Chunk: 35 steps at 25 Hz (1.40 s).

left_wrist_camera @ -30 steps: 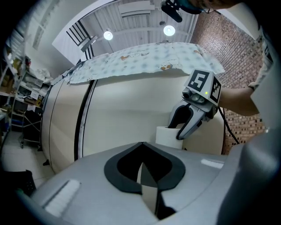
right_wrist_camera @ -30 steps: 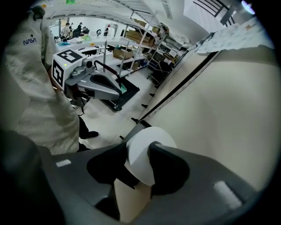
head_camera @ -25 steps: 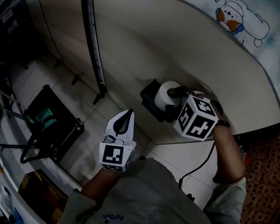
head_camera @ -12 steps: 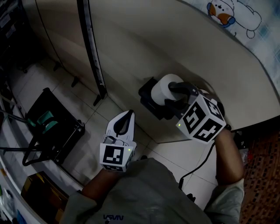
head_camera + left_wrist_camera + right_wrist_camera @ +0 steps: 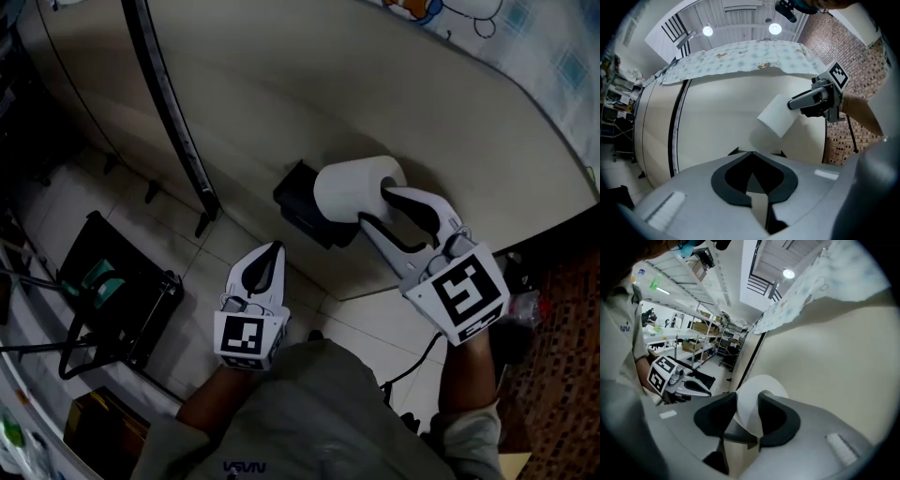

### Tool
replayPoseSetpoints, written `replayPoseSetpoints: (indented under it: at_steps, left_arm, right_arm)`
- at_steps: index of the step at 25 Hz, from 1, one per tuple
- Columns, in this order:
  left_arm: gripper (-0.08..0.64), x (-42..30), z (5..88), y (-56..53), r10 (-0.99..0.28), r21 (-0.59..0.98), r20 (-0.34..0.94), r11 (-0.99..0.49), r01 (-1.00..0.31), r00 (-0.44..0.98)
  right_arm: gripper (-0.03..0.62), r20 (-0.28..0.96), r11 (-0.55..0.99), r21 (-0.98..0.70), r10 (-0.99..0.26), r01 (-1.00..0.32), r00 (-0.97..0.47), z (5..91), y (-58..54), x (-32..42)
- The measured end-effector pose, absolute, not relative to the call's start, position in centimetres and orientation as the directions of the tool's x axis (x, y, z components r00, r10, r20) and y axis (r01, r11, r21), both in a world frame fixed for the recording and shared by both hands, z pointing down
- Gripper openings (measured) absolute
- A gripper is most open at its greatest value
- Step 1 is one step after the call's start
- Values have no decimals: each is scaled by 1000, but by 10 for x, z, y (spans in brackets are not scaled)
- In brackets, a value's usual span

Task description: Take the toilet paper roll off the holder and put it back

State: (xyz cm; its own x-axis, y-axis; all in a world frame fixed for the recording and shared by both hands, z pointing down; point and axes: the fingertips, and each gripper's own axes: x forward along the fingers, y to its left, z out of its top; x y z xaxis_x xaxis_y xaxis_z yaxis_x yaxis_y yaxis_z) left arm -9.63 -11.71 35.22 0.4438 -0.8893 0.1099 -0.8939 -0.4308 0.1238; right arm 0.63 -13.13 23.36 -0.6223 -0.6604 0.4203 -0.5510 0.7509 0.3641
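Closest to you, your left claw [image 5: 272, 253] points out over the tiled floor [image 5: 187, 239]. Its own view shows the left claw [image 5: 751, 153] with the jaws drawn together to a point and nothing between them.

Further out and higher, your right claw [image 5: 375, 206] has the toilet paper roll [image 5: 352, 187] clamped between its jaws. In the right gripper view the right claw [image 5: 747, 403] has a dark pad on either side of the white toilet paper roll [image 5: 761, 385], pressing on it. The jaws have just been closing a little, with the roll between them.

The roll is carried in the air, off the holder [image 5: 302, 202]. In the head view that black holder sits just below and to the left of it, against the curved beige wall [image 5: 281, 94]. From the left gripper view, the toilet paper roll [image 5: 778, 115] hangs in front of that wall at the tip of the right claw [image 5: 794, 104].

To the left on the floor stands a black box [image 5: 141, 281]. A black strip [image 5: 172, 112] runs down the wall, and a patterned cloth [image 5: 525, 37] covers its top edge.
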Motion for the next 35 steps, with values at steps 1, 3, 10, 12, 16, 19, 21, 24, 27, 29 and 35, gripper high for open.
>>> replayPoseSetpoints:
  at_steps: [1,3,10,12,16,19,21,24,27,29,35]
  left_arm:
    - [3,-92,353,-116,-883,120,107,-444,-888,456]
    - [3,-84,354,-115,-873,112,110,-465,-878,476]
    - [3,-68,361,-110,-855,82,134,-494,-866,500]
    - [3,-66,364,-108,-853,71,141,-498,-864,503]
    - [3,-62,369,-105,-852,51,150,-500,-864,502]
    - [5,-60,376,-103,-854,40,163,-495,-868,495]
    - [5,-61,379,-101,-853,25,177,-494,-869,490]
    - [4,-60,380,-102,-856,4,187,-490,-872,482]
    - [3,-54,387,-107,-860,-6,188,-485,-875,475]
    - [3,-50,391,-107,-856,-13,194,-490,-872,478]
    - [3,-44,399,-109,-855,-18,216,-486,-874,472]
  right_arm:
    - [146,397,737,349,-676,-579,-621,231,-127,12]
    - [144,351,708,316,-705,-631,-616,227,-120,25]
    - [144,193,625,145,-778,-767,-598,228,-91,62]
    - [144,151,605,74,-792,-793,-591,236,-83,71]
    - [144,149,567,-63,-808,-821,-569,265,-71,90]
    - [144,143,539,-135,-820,-832,-554,279,-65,101]
    - [144,125,519,-173,-831,-837,-541,284,-59,106]
    - [143,108,492,-222,-846,-842,-522,294,-55,112]
    - [143,100,467,-271,-856,-842,-507,308,-56,121]
    - [143,98,452,-300,-861,-840,-499,317,-56,124]
    - [143,96,409,-393,-873,-824,-479,346,-57,130]
